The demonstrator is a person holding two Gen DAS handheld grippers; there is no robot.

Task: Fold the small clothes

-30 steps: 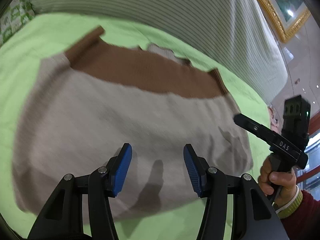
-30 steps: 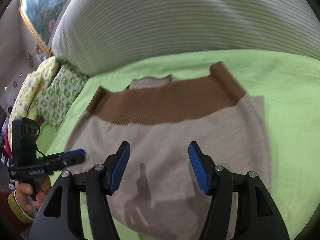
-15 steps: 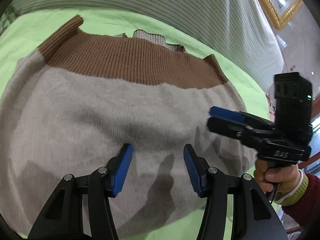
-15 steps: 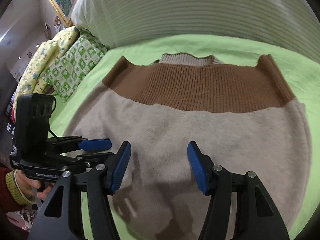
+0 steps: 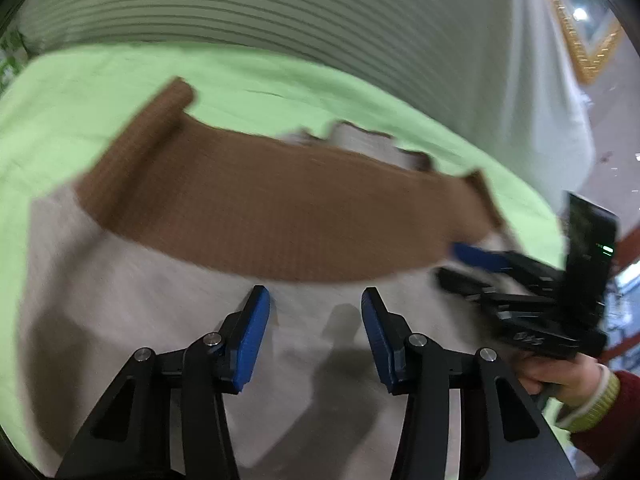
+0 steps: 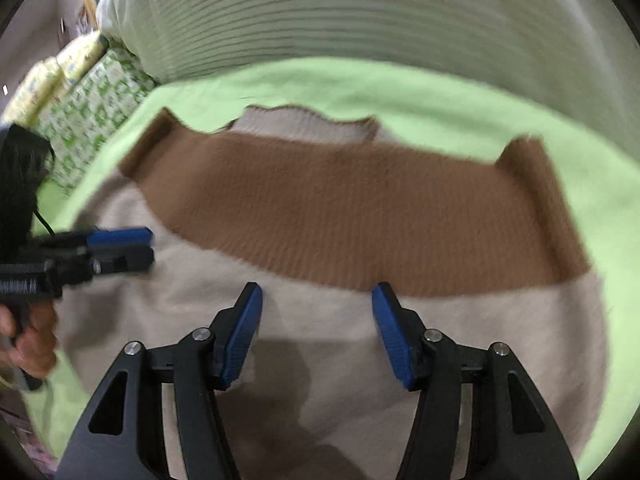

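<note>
A small knit sweater, beige (image 5: pixel 160 304) with a broad brown band (image 5: pixel 280 216), lies flat on a lime-green sheet (image 5: pixel 80 92). It also shows in the right wrist view (image 6: pixel 352 216). My left gripper (image 5: pixel 316 340) is open and empty above the beige part, just short of the brown band. My right gripper (image 6: pixel 318 336) is open and empty above the same beige area. Each gripper shows in the other's view, the right one (image 5: pixel 480 264) by the sweater's right edge, the left one (image 6: pixel 124 244) by its left edge. Both views are blurred.
A large striped white bolster (image 5: pixel 280 12) lies behind the sweater along the sheet's far edge. Green-and-white patterned pillows (image 6: pixel 88 96) lie at the far left. A gold picture frame (image 5: pixel 576 40) hangs at the upper right.
Both grippers have moved forward over the sweater towards the brown band and closer to the fabric. Their jaws have stayed open.
</note>
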